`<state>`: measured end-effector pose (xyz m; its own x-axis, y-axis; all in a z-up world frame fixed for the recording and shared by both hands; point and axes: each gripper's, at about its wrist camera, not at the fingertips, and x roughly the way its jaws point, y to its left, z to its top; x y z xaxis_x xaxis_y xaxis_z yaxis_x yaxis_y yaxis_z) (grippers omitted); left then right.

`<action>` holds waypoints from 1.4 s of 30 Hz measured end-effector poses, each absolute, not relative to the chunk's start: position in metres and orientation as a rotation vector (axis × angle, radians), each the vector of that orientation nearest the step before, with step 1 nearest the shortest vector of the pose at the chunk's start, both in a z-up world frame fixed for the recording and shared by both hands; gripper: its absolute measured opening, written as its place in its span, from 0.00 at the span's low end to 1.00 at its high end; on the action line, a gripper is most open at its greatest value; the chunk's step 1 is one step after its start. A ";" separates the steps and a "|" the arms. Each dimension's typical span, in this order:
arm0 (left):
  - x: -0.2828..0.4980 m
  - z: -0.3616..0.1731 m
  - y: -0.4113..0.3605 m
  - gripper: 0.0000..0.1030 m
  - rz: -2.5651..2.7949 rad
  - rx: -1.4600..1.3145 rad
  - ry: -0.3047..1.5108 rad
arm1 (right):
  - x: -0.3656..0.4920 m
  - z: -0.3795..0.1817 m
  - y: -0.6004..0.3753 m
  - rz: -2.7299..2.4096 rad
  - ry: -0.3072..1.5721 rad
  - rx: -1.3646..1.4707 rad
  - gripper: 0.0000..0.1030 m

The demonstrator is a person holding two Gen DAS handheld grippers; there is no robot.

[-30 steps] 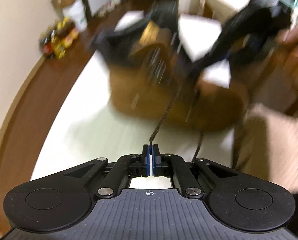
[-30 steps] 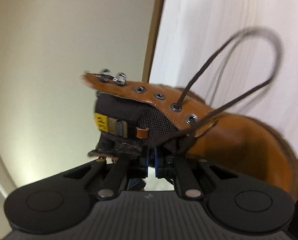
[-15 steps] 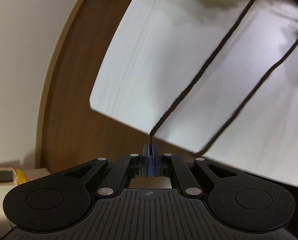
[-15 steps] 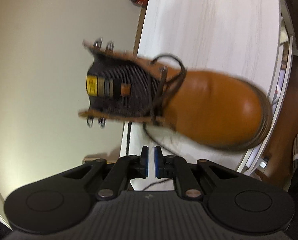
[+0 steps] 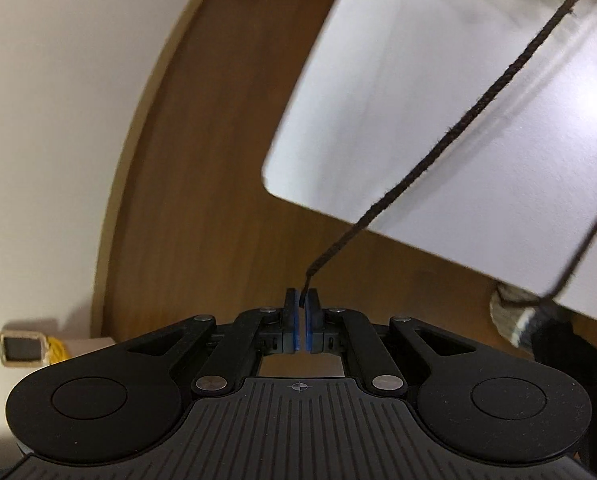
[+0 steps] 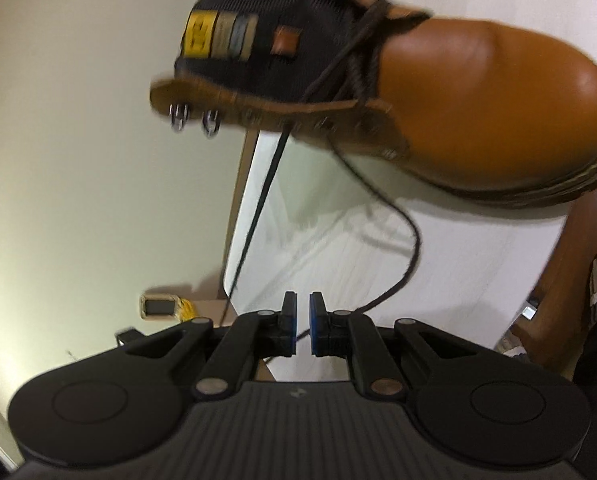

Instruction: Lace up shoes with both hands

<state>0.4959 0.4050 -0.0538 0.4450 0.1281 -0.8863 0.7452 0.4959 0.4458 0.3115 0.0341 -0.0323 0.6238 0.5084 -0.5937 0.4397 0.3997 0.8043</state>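
Brown lace [image 5: 450, 136] runs taut from your left gripper [image 5: 301, 312], whose pads pinch its tip, up toward the boot out of that view; holding the end off the white table [image 5: 438, 92] likely draws slack through an eyelet. Your right gripper [image 6: 303, 320] is spread, holding nothing, just short of the tan boot [image 6: 478, 92] on the table, where 2 hooks [image 6: 194, 118] are unlaced. The other lace end [image 6: 412, 256] loops nearby, apparently your next pick.

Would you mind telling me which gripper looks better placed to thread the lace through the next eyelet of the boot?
Left, probably. The left gripper pinches the lace at its tip, drawn taut. The right gripper is open and empty, facing the boot.
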 end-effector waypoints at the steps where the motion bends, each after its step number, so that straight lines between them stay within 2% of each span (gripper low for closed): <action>1: 0.501 -0.048 0.407 0.02 -0.447 0.982 1.032 | 0.315 -0.032 0.040 0.065 0.966 1.188 0.09; 5: 0.515 -0.025 0.410 0.03 -0.487 0.826 0.978 | 0.332 -0.029 0.067 0.129 1.012 1.027 0.11; 7: 0.515 -0.019 0.411 0.07 -0.521 0.809 0.981 | 0.343 -0.028 0.085 0.176 1.038 0.914 0.14; 11: 0.507 -0.007 0.428 0.08 -0.532 0.782 0.998 | 0.379 -0.024 0.145 0.342 1.089 0.482 0.14; 16: 0.493 0.002 0.452 0.08 -0.533 0.762 1.041 | 0.398 -0.028 0.209 0.511 1.068 -0.041 0.14; 25: 0.451 -0.005 0.457 0.09 -0.588 0.714 1.090 | 0.402 -0.043 0.232 0.611 1.075 -0.392 0.13; 28: 0.443 -0.006 0.449 0.09 -0.628 0.706 1.095 | 0.396 -0.048 0.227 0.612 1.081 -0.370 0.03; 30: 0.441 -0.008 0.440 0.09 -0.659 0.699 1.091 | 0.392 -0.047 0.212 0.525 1.117 -0.290 0.03; 36: 0.431 -0.013 0.391 0.09 -0.828 0.660 1.087 | 0.356 -0.036 0.120 0.005 1.174 0.186 0.03; 40: 0.416 -0.018 0.350 0.09 -0.967 0.630 1.093 | 0.305 -0.038 0.087 -0.152 1.243 0.461 0.03; 42: 0.408 -0.024 0.336 0.09 -1.005 0.640 1.094 | 0.300 -0.038 0.093 -0.097 1.246 0.483 0.06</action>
